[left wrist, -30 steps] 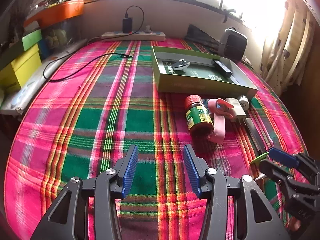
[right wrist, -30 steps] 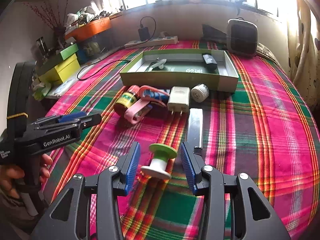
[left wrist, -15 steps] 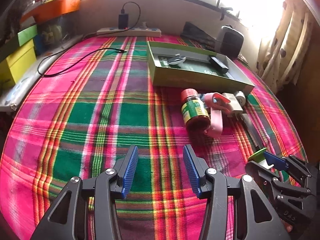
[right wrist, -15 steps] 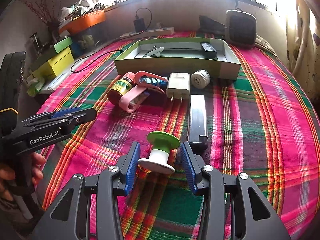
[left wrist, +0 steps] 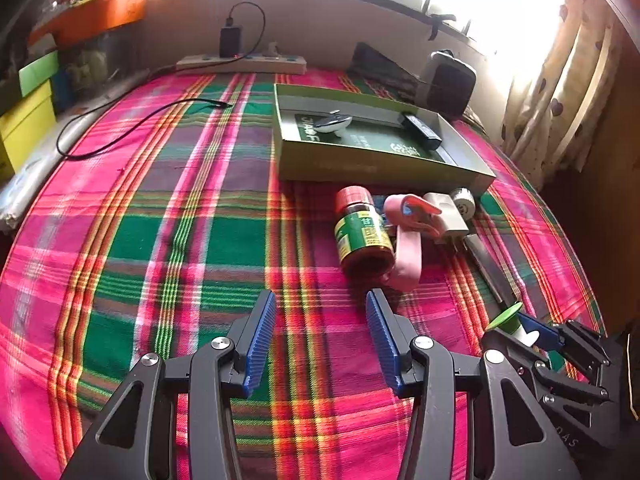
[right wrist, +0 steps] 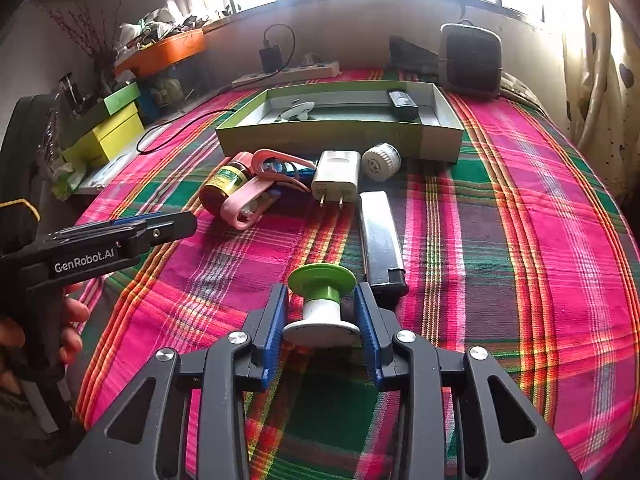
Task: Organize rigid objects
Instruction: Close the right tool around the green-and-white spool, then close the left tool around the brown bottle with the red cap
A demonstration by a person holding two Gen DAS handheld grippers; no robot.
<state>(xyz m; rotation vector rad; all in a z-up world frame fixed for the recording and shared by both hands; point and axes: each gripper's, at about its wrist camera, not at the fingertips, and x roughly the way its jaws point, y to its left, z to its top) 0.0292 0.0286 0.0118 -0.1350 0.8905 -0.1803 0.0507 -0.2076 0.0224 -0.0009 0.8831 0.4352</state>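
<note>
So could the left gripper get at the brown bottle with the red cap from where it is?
Probably yes. The left gripper is open and empty, and only bare plaid cloth lies between it and the bottle, which lies on its side beside the pink clip.
</note>
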